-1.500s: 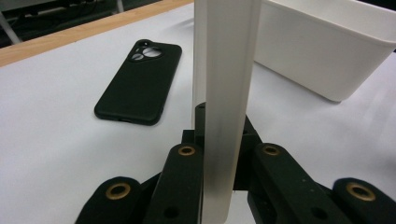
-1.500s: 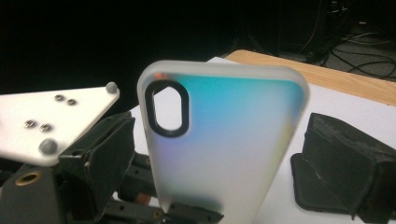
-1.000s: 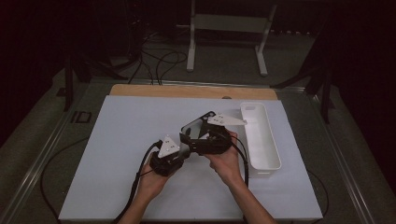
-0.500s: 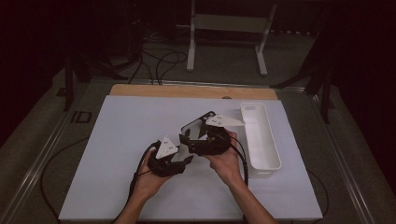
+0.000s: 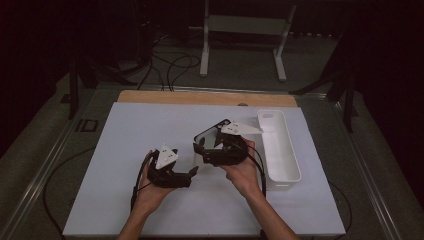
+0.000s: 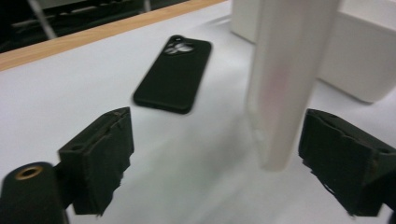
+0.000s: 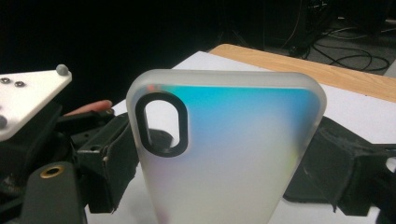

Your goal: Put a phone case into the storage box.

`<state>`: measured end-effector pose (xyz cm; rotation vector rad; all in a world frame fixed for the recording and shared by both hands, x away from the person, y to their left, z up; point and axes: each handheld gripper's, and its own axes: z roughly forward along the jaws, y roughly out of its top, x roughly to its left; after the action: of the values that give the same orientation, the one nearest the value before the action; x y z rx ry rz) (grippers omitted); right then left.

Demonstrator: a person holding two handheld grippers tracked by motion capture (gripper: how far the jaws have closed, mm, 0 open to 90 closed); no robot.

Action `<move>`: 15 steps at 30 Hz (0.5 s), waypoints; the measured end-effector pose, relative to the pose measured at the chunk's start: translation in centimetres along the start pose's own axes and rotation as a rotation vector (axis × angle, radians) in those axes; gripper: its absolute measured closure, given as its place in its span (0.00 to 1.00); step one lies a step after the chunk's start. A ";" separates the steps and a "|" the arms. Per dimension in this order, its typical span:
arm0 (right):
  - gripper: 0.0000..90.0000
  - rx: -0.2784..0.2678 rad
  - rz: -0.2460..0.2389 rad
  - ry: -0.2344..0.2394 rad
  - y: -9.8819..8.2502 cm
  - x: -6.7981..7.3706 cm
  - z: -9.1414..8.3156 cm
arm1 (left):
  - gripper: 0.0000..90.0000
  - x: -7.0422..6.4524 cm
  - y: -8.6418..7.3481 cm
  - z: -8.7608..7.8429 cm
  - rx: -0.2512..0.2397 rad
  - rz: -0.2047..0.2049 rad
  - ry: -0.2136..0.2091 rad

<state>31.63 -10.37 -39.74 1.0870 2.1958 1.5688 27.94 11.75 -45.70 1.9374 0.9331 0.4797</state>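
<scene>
Item: frosted phone case (image 7: 224, 149), upright, long axis vertical, clamped by its side edges in R gripper (image 5: 210, 150) above the table (image 5: 125, 125). L gripper (image 5: 192, 172) w/ jaws just opened, nothing pinched, case edge just beside its R jaw. Black case (image 6: 173, 73) flat beyond.

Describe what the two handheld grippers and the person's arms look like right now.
Both the left gripper and the right gripper are black, blocky units, each topped by a pale three-cornered plate with small studs. The jaws carry chunky black pads, and a brass-coloured ring is set in the body beside them. Black cables trail back along the bare forearms; no sleeves show.
</scene>
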 end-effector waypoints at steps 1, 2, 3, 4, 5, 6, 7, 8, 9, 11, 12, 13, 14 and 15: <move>0.18 0.003 -0.002 -0.004 0.0 0.0 -0.1 | 0.06 0.2 -0.1 -0.1 -0.001 -0.005 0.001; 0.18 0.002 -0.002 -0.006 0.0 -0.1 -0.1 | 0.04 0.5 -0.3 -0.4 -0.003 -0.004 0.012; 0.18 0.002 -0.002 -0.006 0.0 -0.1 -0.1 | 0.03 0.5 -0.3 -0.4 -0.003 -0.004 0.012; 0.18 0.004 -0.001 -0.007 0.1 -0.1 -0.1 | 0.02 0.8 -0.6 -0.7 -0.007 -0.004 0.014; 0.18 0.004 -0.001 -0.007 0.1 -0.1 -0.1 | 0.01 0.8 -0.6 -0.7 -0.007 -0.004 0.014; 0.18 0.004 -0.003 -0.008 0.1 -0.1 -0.1 | 0.01 0.9 -0.7 -0.8 -0.014 -0.005 0.017; 0.18 0.004 -0.003 -0.008 0.1 -0.1 -0.1 | 0.01 1.1 -0.8 -1.0 -0.021 -0.011 0.014; 0.18 0.005 -0.003 -0.009 0.1 -0.1 -0.2 | 0.00 1.4 -1.0 -1.2 -0.024 -0.015 0.023; 0.18 0.005 -0.004 -0.011 0.1 -0.1 -0.2 | 0.00 1.6 -1.2 -1.4 -0.028 -0.015 0.022; 0.18 0.007 -0.006 -0.012 0.1 -0.2 -0.2 | 0.00 1.7 -1.3 -1.5 -0.032 -0.017 0.023; 0.18 0.007 -0.006 -0.012 0.1 -0.2 -0.2 | 0.00 1.9 -1.5 -1.6 -0.034 -0.019 0.030; 0.18 0.007 -0.006 -0.012 0.1 -0.2 -0.2 | 0.00 1.9 -1.5 -1.6 -0.034 -0.019 0.030; 0.18 0.007 -0.006 -0.013 0.1 -0.2 -0.2 | 0.00 2.3 -1.9 -2.0 -0.039 -0.020 0.036; 0.18 0.005 -0.011 -0.014 0.1 -0.3 -0.3 | 0.00 2.5 -2.1 -2.1 -0.042 -0.023 0.045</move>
<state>31.72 -10.75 -39.60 1.0815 2.1947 1.5471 27.29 15.51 -46.46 1.8830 0.9651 0.5275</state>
